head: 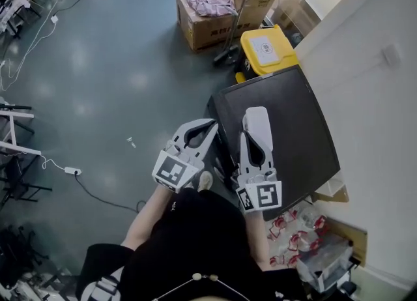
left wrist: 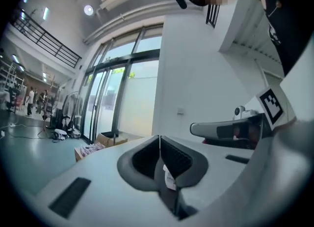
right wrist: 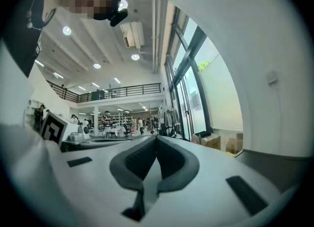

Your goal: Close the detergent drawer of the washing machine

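From the head view I look down on the washing machine (head: 296, 130), a dark box against the white wall; its detergent drawer is hidden from above. My left gripper (head: 210, 124) hovers just off the machine's left edge, jaws shut with nothing between them (left wrist: 159, 138). My right gripper (head: 257, 111) is held over the machine's dark top, also shut and empty (right wrist: 156, 138). Both point level, out across the room. The right gripper's white body (left wrist: 221, 129) shows in the left gripper view.
A yellow bin (head: 266, 49) stands behind the machine, and an open cardboard box with cloth (head: 207, 8) further back. A power strip with cable (head: 71, 171) lies on the grey floor to the left. Packed bottles (head: 305, 231) sit by the wall (head: 371, 71) at right.
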